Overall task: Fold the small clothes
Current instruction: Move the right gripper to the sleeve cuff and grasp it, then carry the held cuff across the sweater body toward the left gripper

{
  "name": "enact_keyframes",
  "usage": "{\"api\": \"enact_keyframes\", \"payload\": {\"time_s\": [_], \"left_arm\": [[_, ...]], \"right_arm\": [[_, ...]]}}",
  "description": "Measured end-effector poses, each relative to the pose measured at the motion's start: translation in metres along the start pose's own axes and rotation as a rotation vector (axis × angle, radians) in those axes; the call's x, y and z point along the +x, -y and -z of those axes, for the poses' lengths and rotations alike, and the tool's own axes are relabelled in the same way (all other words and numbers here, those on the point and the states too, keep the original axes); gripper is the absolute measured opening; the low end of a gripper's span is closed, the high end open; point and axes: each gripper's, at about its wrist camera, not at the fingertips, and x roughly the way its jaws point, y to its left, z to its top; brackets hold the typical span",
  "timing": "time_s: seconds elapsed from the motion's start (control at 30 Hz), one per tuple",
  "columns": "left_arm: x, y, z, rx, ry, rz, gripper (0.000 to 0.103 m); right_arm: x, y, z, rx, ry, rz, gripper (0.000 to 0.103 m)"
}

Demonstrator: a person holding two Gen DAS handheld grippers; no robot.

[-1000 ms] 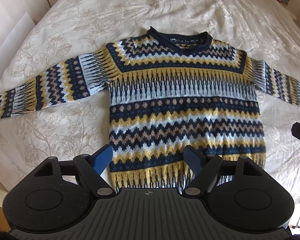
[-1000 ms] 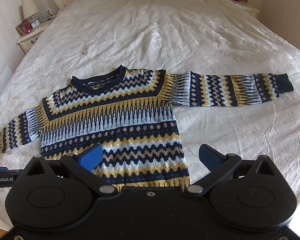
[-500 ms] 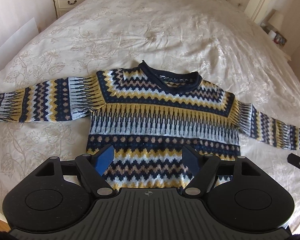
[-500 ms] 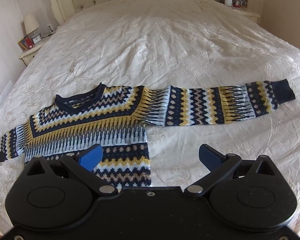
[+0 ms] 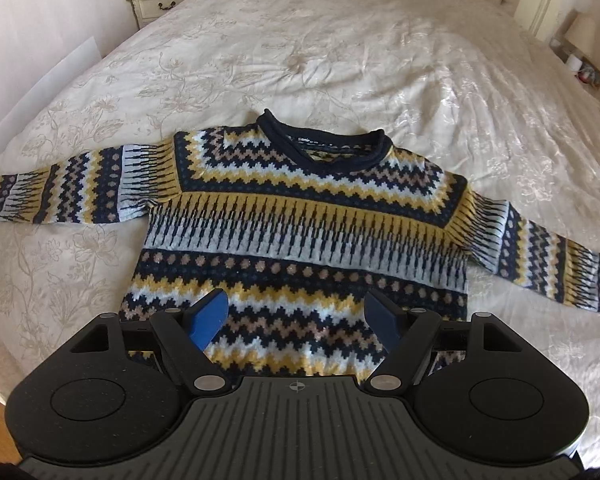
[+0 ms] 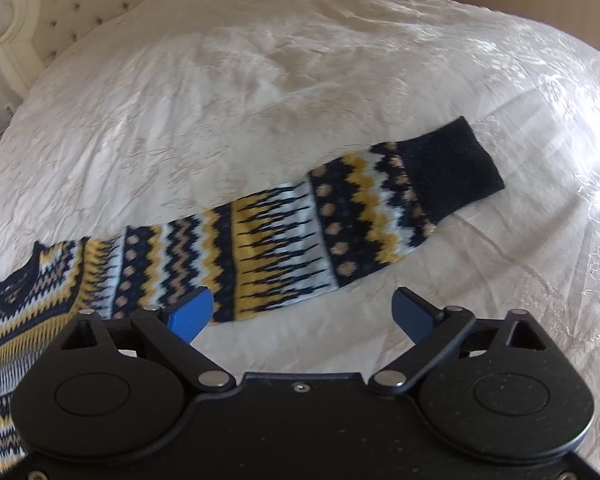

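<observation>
Both wrist views look steeply down, sharing the sweater [image 5: 300, 216].

A patterned sweater [image 5: 304, 224] lies flat with both sleeves spread on a cream bedspread [image 5: 340, 52], leaving bare bedspread around the parts of it in view. Beyond its collar the bed runs unobstructed to a tufted headboard [image 6: 72, 4]. A nightstand [image 5: 168, 0] with small items stands off the far left corner, well apart.

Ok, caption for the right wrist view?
Open right tongs near patterned sweater's outstretched sleeve on bed.
</observation>
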Motion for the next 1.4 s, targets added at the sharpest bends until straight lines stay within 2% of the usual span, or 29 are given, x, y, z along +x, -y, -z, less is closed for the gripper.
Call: {"api": "enact_keyframes", "payload": {"time_s": [0.17, 0.37, 0.43, 0.53, 0.57, 0.6, 0.73, 0.9, 1.03, 1.23, 1.4], "left_arm": [[0.003, 0.014, 0.005, -0.007, -0.026, -0.031, 0.074], [0.004, 0.02, 0.009, -0.013, -0.042, -0.056, 0.074], [0.005, 0.02, 0.009, -0.014, -0.046, -0.059, 0.074], [0.006, 0.018, 0.01, -0.007, -0.053, -0.056, 0.074], [0.007, 0.017, 0.01, -0.005, -0.053, -0.056, 0.074], [0.007, 0.015, 0.01, -0.005, -0.052, -0.055, 0.074], [0.009, 0.006, 0.012, -0.005, -0.055, -0.04, 0.074], [0.018, -0.015, 0.011, 0.003, -0.062, -0.006, 0.074], [0.027, -0.038, 0.007, 0.012, -0.067, 0.026, 0.074], [0.035, -0.087, -0.002, 0.021, -0.066, 0.047, 0.073], [0.04, -0.132, -0.01, -0.003, -0.057, 0.027, 0.073]], "right_arm": [[0.029, 0.054, -0.017, 0.152, 0.001, 0.014, 0.087], [0.045, 0.085, -0.021, 0.294, 0.052, -0.075, 0.081], [0.047, 0.088, -0.023, 0.309, 0.071, -0.096, 0.071], [0.051, 0.093, -0.028, 0.33, 0.07, -0.102, 0.048], [0.052, 0.095, -0.03, 0.339, 0.066, -0.102, 0.026], [0.053, 0.095, -0.031, 0.347, 0.057, -0.1, 0.012], [0.039, 0.084, -0.034, 0.294, 0.063, -0.074, 0.011], [0.005, 0.035, -0.041, 0.17, 0.106, -0.104, 0.011], [-0.026, -0.024, -0.045, 0.075, 0.153, -0.157, 0.011], [-0.056, -0.146, -0.041, -0.081, 0.197, -0.262, 0.011], [-0.047, -0.245, -0.017, -0.168, 0.169, -0.358, 0.011]]}}
